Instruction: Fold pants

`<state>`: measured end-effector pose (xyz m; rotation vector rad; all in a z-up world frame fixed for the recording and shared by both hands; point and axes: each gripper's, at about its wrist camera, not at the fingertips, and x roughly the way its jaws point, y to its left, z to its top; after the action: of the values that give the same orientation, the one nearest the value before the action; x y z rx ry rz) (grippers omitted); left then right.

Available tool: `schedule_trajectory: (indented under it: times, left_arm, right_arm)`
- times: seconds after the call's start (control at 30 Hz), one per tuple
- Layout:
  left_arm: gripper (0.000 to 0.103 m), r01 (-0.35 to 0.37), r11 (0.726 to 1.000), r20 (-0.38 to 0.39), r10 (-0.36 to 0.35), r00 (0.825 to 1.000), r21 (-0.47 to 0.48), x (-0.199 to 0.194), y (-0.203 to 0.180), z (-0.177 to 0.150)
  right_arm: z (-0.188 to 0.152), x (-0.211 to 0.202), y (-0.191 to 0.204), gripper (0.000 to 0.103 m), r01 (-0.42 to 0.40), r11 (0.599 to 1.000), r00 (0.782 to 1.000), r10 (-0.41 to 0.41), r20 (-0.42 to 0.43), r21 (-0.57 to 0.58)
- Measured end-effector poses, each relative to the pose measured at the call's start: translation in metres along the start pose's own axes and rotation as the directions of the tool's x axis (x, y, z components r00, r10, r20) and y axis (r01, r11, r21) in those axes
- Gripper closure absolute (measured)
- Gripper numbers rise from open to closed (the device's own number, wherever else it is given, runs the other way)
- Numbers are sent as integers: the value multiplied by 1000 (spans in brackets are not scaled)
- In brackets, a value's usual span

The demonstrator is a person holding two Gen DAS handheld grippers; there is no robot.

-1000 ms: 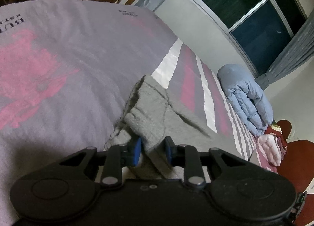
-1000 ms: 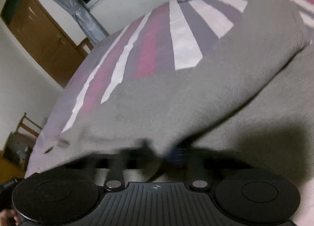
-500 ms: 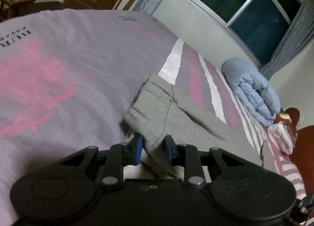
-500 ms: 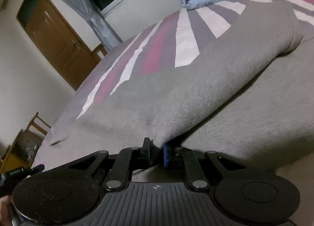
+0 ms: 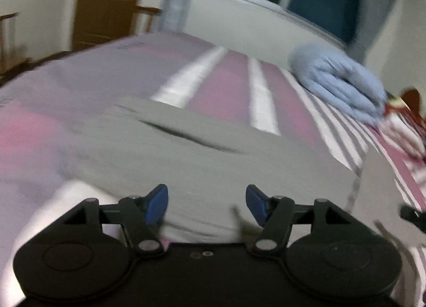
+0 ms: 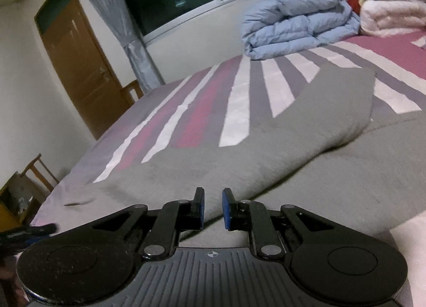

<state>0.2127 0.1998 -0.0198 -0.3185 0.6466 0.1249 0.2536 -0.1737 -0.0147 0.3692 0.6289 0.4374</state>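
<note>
- The grey pants [image 6: 266,163] lie spread on the striped bed [image 6: 239,110], one layer already folded over the other, with a rounded fold edge running off to the right.
- They look like soft, thick fleece: light, limp and likely to sag from any single pinch, so I'd take them at a hem or waistband corner, one claw at each end.
- The left claw [image 5: 206,207] has just been opening; its blue pads stand wide apart over the cloth and grip nothing.
- The right claw [image 6: 213,207] is nearly closed, with a narrow gap; the cloth sits behind the pads, apparently not pinched.
- The left view is smeared by motion, so seams and the dark crease [image 5: 186,134] are hard to read.
- Waistband and cuffs are not clearly visible; the near edge hides under both claws.
- A folded blue duvet [image 6: 300,19] sits well beyond.
</note>
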Motion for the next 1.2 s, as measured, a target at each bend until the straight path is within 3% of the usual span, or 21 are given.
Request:
schedule_trajectory:
  times: [0.1,0.17,0.27,0.3,0.37,0.43,0.57,0.8,0.97,1.1,1.2]
  left_arm:
    - [57,-11,998,-59,15,998,60,24,-26,-13]
    - [57,-37,997,-48,41,998,69,31,-27,-24]
    - [58,-36,997,2,36,999,65,24,-20,-36]
    - [63,-52,997,17,51,999,64,21,-22,-34]
    - [65,-125,990,75,120,990,62,10,-19,-32]
    - [65,-148,989,75,148,986,3,9,-4,-26]
    - [63,-127,990,-12,128,992,63,26,4,-20]
    - [63,-53,999,-10,53,999,-2,24,23,-27]
    - [70,-49,997,-13,49,999,-58,22,35,-14]
    - [70,-37,999,-43,37,998,-6,29,35,-12]
    - [70,-1,998,-47,-2,999,-62,30,46,-10]
  right_arm:
    - [4,7,6,88,0,1000,1000,0,-12,-16]
    - [8,14,6,86,3,999,1000,-4,-30,-32]
    - [9,23,13,65,10,997,999,-13,-32,-82]
    - [9,27,16,59,13,994,999,-16,-31,-105]
    - [10,33,20,59,9,993,999,-13,-36,-121]
    - [8,39,26,59,3,991,999,-9,-49,-136]
    - [2,54,44,59,-18,983,997,3,-80,-184]
    - [6,105,64,59,-2,954,985,-51,-168,-300]
    - [-1,126,64,60,34,927,949,-147,-279,-375]
    - [-12,106,50,60,65,915,935,-195,-296,-398]
    - [-26,84,37,60,117,900,913,-263,-311,-419]
